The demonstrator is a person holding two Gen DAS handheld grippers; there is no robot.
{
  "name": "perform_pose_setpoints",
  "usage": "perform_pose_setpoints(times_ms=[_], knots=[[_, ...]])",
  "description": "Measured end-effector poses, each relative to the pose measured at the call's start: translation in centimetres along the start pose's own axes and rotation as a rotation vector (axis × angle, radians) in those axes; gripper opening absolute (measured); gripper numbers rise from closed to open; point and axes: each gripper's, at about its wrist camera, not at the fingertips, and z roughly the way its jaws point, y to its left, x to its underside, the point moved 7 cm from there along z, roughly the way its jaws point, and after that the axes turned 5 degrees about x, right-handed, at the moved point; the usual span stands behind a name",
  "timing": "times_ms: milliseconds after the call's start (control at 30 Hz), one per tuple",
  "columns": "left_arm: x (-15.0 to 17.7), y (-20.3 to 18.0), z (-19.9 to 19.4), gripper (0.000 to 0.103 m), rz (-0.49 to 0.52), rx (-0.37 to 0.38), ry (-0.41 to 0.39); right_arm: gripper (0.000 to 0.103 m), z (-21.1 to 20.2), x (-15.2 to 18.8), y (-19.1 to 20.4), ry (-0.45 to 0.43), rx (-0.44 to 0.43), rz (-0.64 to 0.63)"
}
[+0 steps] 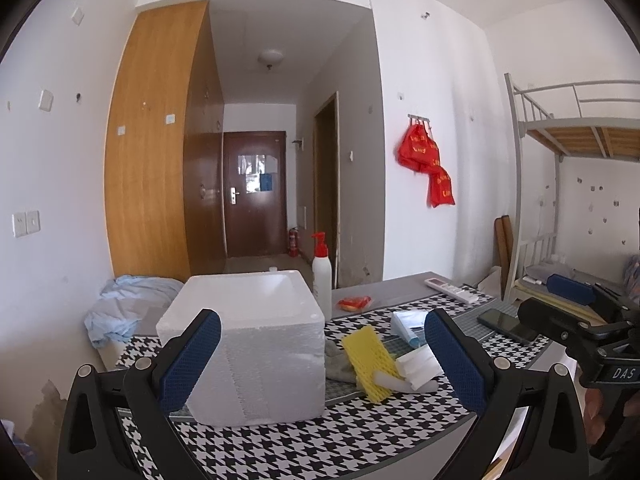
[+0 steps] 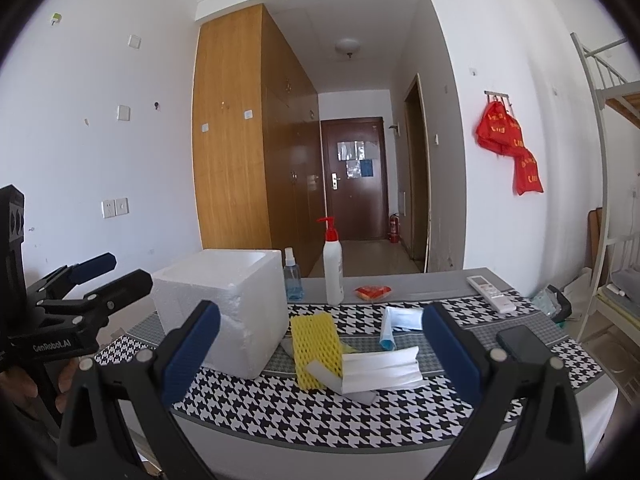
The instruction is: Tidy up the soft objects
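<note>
Houndstooth table (image 2: pixel 360 420): yellow foam net (image 2: pixel 314 346) lies ahead of right hand-held gripper (image 2: pixel 320 354).

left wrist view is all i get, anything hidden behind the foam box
Observer: Yes. The right wrist view shows a small blue spray bottle behind the foam box, left of the white pump bottle.
Operator: is my left tool holding anything
Observer: No. From the right wrist view the left tool is open and empty, left of the box.
Operator: what is the white thing by the yellow mesh
Observer: A folded white foam sheet, partly overlapping the yellow mesh sleeve.
</note>
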Motion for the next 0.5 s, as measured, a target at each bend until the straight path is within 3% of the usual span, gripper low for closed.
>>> perform_pose_setpoints(times_ms=[500], knots=[[0.29, -0.17, -0.05, 0.102, 0.004, 0.002, 0.0, 0.102, -0.15, -0.01, 0.01, -0.004, 0.004, -0.008]])
